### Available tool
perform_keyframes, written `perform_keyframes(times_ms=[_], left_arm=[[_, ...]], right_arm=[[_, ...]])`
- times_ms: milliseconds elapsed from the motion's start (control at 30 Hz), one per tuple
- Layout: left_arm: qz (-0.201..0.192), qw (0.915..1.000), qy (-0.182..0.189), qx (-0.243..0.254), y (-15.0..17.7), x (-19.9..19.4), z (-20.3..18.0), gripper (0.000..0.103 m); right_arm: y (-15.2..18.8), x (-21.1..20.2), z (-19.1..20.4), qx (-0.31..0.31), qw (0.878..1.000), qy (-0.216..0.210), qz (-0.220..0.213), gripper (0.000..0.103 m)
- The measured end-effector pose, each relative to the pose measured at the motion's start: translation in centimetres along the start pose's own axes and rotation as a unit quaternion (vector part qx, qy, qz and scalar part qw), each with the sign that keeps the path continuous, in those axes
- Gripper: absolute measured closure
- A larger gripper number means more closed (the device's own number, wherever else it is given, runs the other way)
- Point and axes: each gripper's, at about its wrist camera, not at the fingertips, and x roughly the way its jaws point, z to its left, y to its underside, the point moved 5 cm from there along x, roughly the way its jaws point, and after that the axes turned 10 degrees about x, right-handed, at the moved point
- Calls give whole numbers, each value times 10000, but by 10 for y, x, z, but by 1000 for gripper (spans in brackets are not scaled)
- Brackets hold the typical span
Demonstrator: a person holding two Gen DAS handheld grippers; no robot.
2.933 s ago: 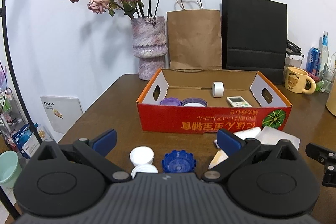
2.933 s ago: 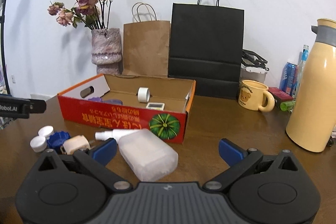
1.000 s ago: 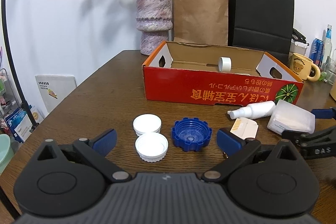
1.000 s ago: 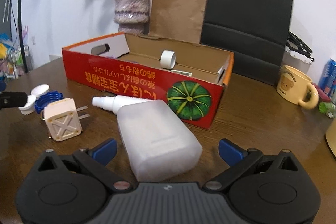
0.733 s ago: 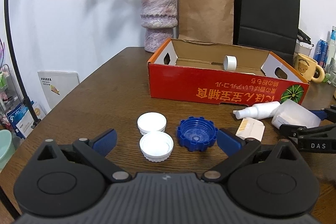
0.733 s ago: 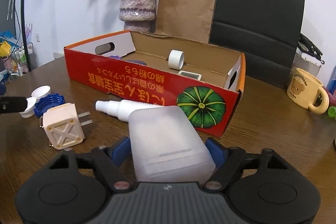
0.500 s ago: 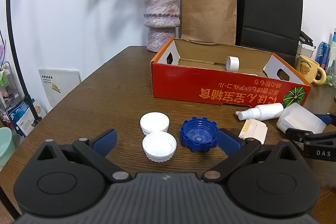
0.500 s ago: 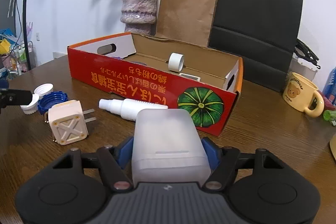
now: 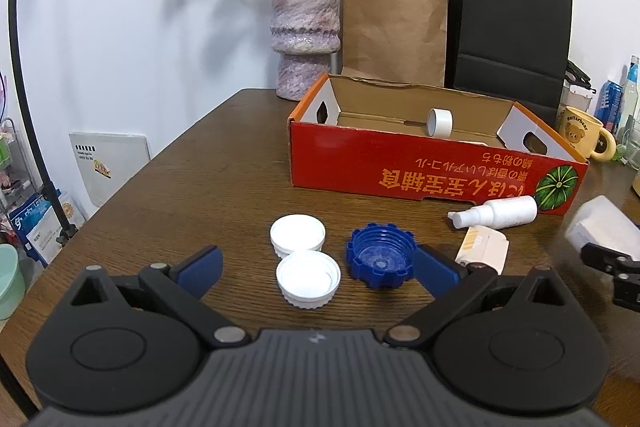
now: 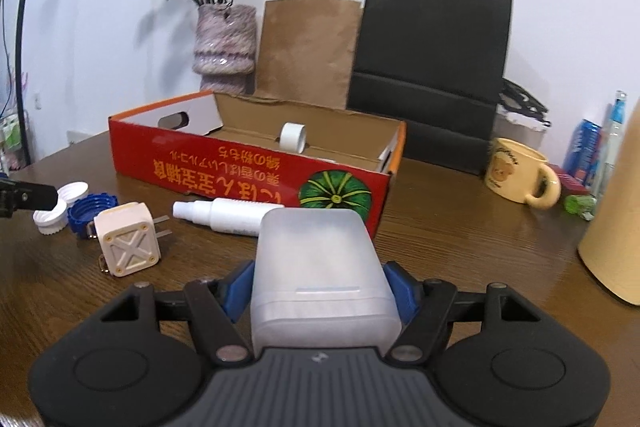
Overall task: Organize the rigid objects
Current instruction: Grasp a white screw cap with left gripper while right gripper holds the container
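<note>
Between the right gripper fingers, the frosted plastic case is sitting pinched — its long axis pointing toward the red box.

Red box: Japanese characters printed upside down, beside pumpkin picture. Yellow mug: "Butterbear" above bear drawing. Other labels unreadable.

Frosted plastic case clamped lengthwise in gripper, just off tabletop, near red box.

Brown wood table: red box, caps, plug, spray bottle, mug.
</note>
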Motion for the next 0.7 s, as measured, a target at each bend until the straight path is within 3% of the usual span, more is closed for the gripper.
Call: perform_keyframes(times_ms=[567, 700], left_arm=[[214, 9987, 298, 353, 11, 3, 9, 0], [432, 9977, 288, 444, 15, 10, 8, 0]], right_arm=[[10, -27, 3, 129, 9991, 329, -241, 35], [10, -28, 2, 121, 9990, 348, -244, 35]])
